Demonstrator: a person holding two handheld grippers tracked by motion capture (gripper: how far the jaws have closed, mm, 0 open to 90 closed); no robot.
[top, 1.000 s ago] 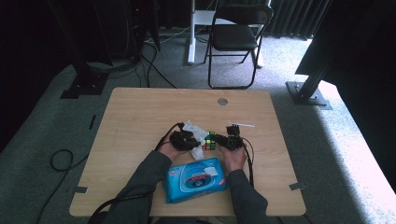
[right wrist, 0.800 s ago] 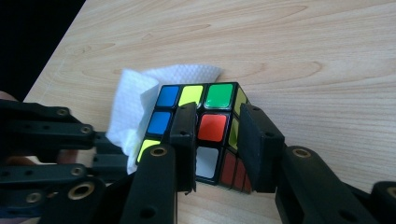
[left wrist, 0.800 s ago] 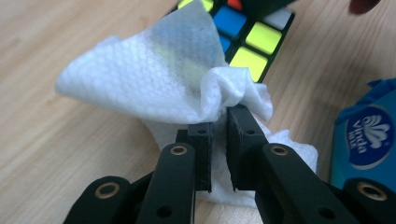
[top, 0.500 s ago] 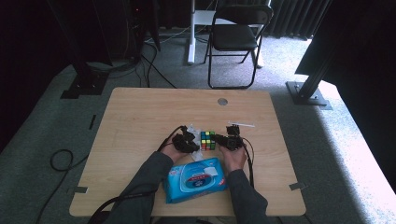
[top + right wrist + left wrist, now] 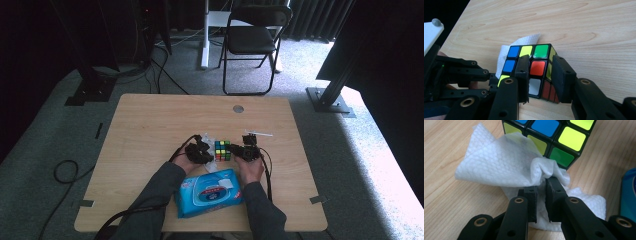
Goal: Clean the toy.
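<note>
Near table centre, just past the blue pack (image 5: 210, 192), I've got the right gripper (image 5: 540, 75) clamped on a corner of the cube (image 5: 223, 150) from its 3 o'clock while the left gripper (image 5: 541, 192) at 9 o'clock pinches a wipe (image 5: 506, 166) against it.

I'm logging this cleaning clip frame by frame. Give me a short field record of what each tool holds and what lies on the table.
left tool: shut on the white wipe, pressed against the cube's side
right tool: shut on the puzzle cube, holding it on the table
wipe: crumpled, partly under the cube
wipes pack: blue, near table edge, between the forearms
</note>
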